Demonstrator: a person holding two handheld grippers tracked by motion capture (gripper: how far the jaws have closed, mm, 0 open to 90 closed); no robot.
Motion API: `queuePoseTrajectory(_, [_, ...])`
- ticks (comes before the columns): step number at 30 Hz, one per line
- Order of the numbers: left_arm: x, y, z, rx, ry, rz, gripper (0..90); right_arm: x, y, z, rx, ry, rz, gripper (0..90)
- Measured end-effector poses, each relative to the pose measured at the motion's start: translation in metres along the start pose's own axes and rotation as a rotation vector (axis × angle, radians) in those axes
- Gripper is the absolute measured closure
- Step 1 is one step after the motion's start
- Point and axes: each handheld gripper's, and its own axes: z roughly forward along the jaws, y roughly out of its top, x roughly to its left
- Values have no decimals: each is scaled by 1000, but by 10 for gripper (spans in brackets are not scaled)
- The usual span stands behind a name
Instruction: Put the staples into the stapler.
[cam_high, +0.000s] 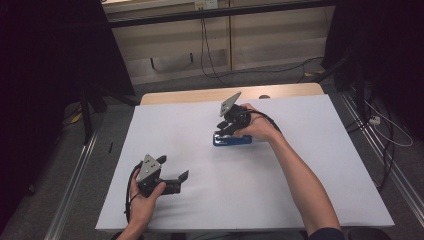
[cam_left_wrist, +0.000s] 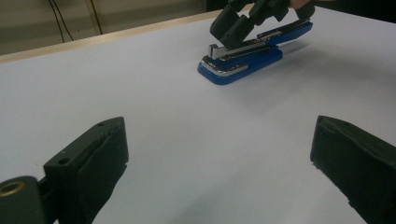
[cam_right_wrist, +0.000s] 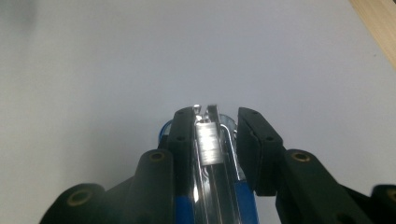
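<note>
My right gripper straddles the blue stapler – pads slightly apart; left gripper gapes, empty, over the tabletop.

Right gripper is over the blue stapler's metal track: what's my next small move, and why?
Probably lift the right gripper straight up, clear of the blue stapler. Its jaws straddle the metal track with a gap showing on one side, so they seem to have let go. The left gripper waits open, well short.
</note>
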Motion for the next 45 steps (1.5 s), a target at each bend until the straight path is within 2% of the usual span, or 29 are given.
queuePoseTrajectory(6, [0, 0, 1, 2, -4, 4, 44, -7, -6, -11, -57, -53, 90, 574])
queuePoseTrajectory(11, [0, 0, 0, 3, -2, 3, 44, -6, -10, -14, -68, -64, 107, 576])
queuePoseTrajectory(15, [0, 0, 1, 1, -4, 7, 44, -3, -14, -15, -88, -83, 143, 517])
queuePoseTrajectory(18, [0, 0, 2, 6, -3, 7, 44, 1, -20, -17, -107, -96, 187, 431])
queuePoseTrajectory(21, [0, 0, 2, 7, -2, 8, 44, 3, -24, -20, -126, -109, 207, 374])
queuePoseTrajectory(25, [-1, 0, 2, 11, 1, 11, 44, 7, -30, -23, -143, -116, 259, 304])
queuePoseTrajectory(31, [-1, 0, 3, 12, 2, 8, 44, 13, -37, -26, -173, -157, 325, 152])
queuePoseTrajectory(35, [0, -1, 3, 14, 3, 5, 44, 16, -40, -31, -201, -183, 373, 102])
queuePoseTrajectory(37, [0, -1, 3, 16, 2, 4, 43, 19, -41, -32, -206, -213, 391, 59])
queuePoseTrajectory(40, [0, -1, 3, 12, -1, -1, 44, 21, -44, -34, -208, -225, 405, 62])
queuePoseTrajectory(45, [1, -2, 4, 15, -1, -6, 43, 30, -47, -40, -220, -277, 405, 53])
